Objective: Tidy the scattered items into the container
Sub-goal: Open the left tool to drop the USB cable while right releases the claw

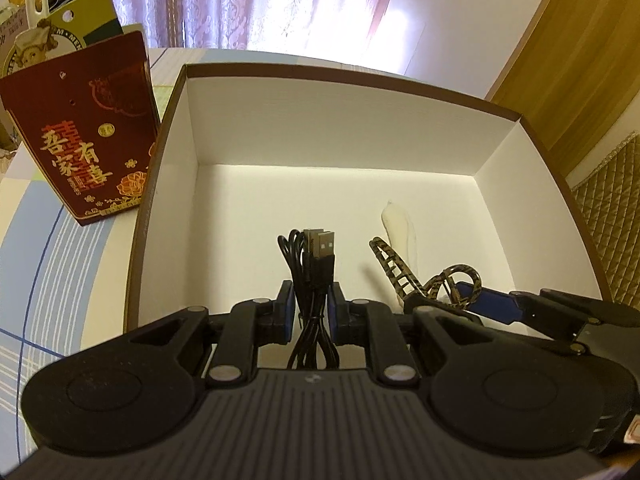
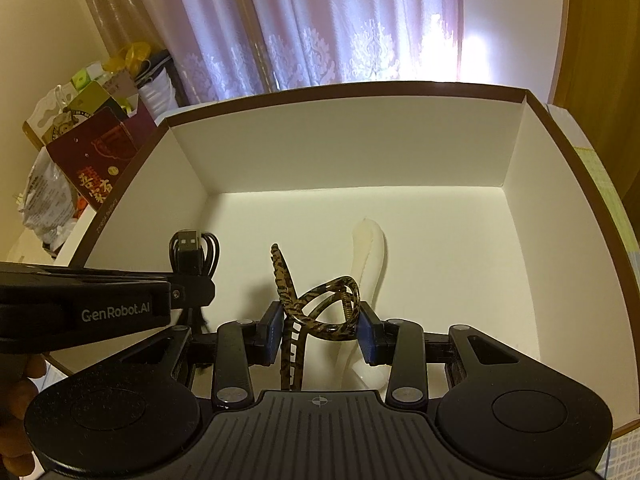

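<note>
From the left wrist, the left gripper point(image 1: 312, 312) is pinching a bundled black cable point(image 1: 310, 280) between its two blue pads. The cable stands upright between the jaws, its plugs pointing up and away from the gripper and its loose loops hanging down behind them. It is held by the tied middle, which probably keeps the coil from unravelling on the way in. Ahead of and below the gripper lies the white inside of the box point(image 1: 328, 136), so the cable is already over the container but, as far as I can judge, not yet resting on the floor. To the gripper's right the right gripper point(image 1: 480, 300) reaches in with a patterned hair clip point(image 1: 408, 280). Just beyond the clip a white spoon point(image 1: 400, 232) lies on the box floor. Outside the box, to the left, a red paper bag point(image 1: 88, 136) stands on the table point(image 1: 40, 240).

From the right wrist, the right gripper point(image 2: 318, 330) squeezes the hair clip point(image 2: 316, 308) by its looped handles, its toothed jaw rising up and to the left. Grasping the loops likely gives the flat pads something firm to hold. The spoon point(image 2: 370, 252) lies straight ahead, running under the clip toward the gripper. The left gripper point(image 2: 192, 288) comes in from the left with the cable point(image 2: 194, 252), close beside. Both items look ready to be released into the box point(image 2: 360, 148).
</note>
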